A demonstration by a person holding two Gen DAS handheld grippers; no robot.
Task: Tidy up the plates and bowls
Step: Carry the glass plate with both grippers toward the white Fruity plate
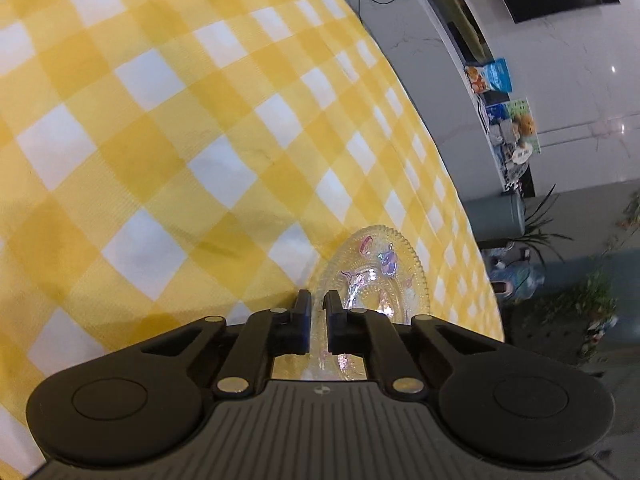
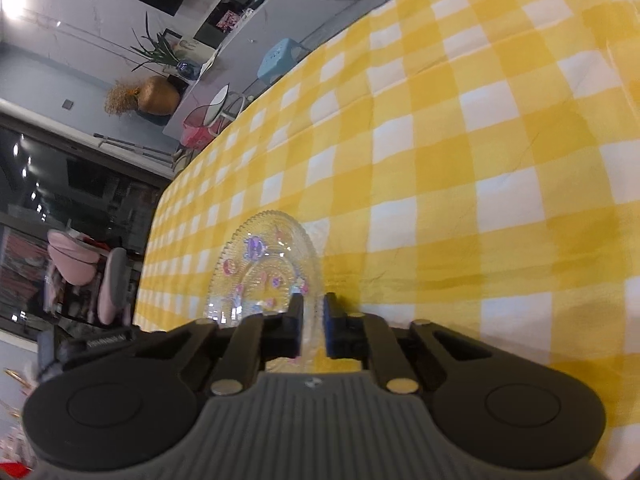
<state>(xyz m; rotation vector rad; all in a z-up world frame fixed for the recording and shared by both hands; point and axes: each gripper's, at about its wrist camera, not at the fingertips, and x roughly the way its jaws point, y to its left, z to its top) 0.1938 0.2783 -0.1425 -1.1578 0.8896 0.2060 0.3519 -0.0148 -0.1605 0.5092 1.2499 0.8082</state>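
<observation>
My left gripper (image 1: 319, 298) is shut on the rim of a clear glass plate (image 1: 374, 272) with a beaded edge and pink and purple stickers; the plate is held edge-on above the yellow checked tablecloth (image 1: 180, 128). My right gripper (image 2: 312, 300) is shut on the rim of a similar clear glass plate (image 2: 264, 264) with pink and purple stickers, also held on edge over the tablecloth (image 2: 460, 160). I cannot tell whether these are two plates or one. No bowls are in view.
The table edge runs along the right in the left wrist view, with a media shelf with toys and books (image 1: 508, 120) and plants (image 1: 544, 236) beyond. In the right wrist view the edge runs along the left, with a blue stool (image 2: 280, 58), a vase (image 2: 158, 96) and a pink chair (image 2: 80, 264) beyond.
</observation>
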